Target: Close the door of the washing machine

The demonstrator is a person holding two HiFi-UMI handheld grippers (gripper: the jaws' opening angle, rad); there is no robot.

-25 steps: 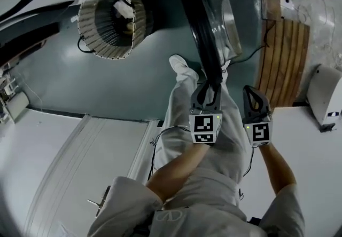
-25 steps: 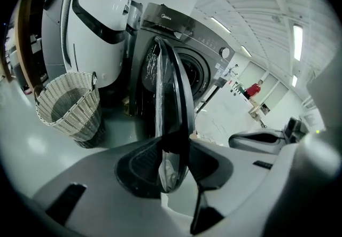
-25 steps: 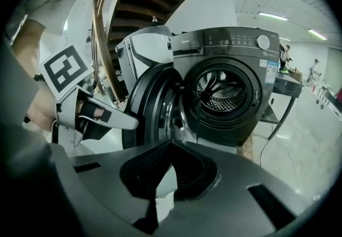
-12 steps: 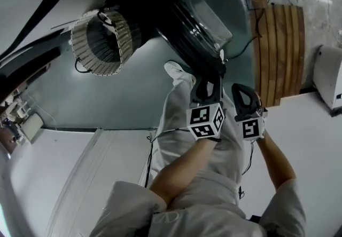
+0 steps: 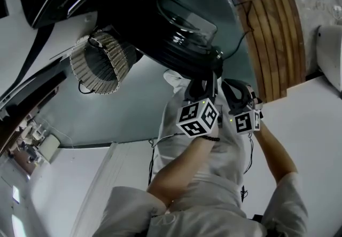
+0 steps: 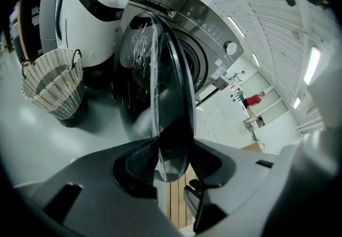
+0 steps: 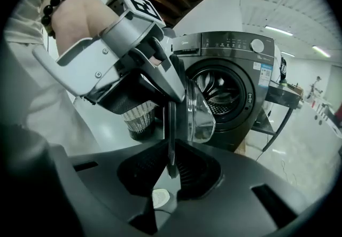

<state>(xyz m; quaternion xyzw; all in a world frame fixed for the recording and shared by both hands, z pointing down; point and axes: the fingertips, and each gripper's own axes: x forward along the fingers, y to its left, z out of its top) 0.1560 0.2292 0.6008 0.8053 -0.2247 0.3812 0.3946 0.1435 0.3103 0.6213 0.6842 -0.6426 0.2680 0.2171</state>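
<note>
My left gripper (image 5: 203, 86) and right gripper (image 5: 235, 92), jaws just opening, stand apart astride the door (image 6: 168, 102) rim. I should push squarely (no twisting) until it latches.

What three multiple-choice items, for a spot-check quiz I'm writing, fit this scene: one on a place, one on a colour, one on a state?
1. Where is the wicker basket?
A) on the floor beside the washing machine
B) on top of it
C) inside the drum

2. What colour is the washing machine's front?
A) white
B) dark grey
C) red

3. The door is:
A) shut
B) taken off
C) swung open

Answers:
1 A, it stands on the floor left of the machine in the left gripper view.
2 B, the right gripper view shows a dark grey front.
3 C, the drum shows past the door.
</note>
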